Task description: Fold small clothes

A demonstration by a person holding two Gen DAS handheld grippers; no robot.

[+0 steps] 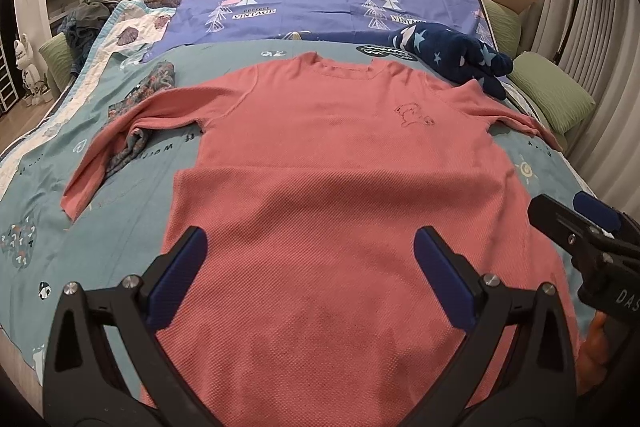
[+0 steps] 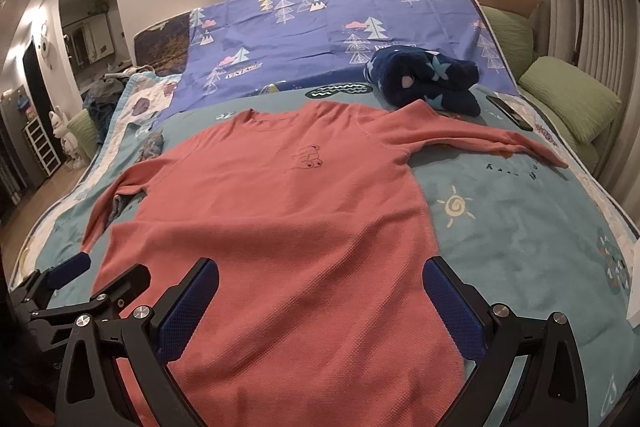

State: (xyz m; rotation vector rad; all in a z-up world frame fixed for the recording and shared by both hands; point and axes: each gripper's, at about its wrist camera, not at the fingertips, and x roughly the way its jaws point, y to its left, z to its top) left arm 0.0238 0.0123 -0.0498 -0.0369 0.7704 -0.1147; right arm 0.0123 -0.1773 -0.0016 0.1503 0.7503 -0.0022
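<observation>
Left wrist | pink shirt (image 1: 340, 155) hem cut off | left gripper (image 1: 310, 267) agape

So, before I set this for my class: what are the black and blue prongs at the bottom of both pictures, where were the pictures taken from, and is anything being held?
Each picture comes from a camera mounted on a hand-held gripper, looking forward along its two blue-padded fingers. One view shows the left gripper, the other the right gripper. Both are open and hold nothing. A pink shirt lies spread flat on the bed, sleeves out. Beyond it sits a rolled navy star blanket.
</observation>
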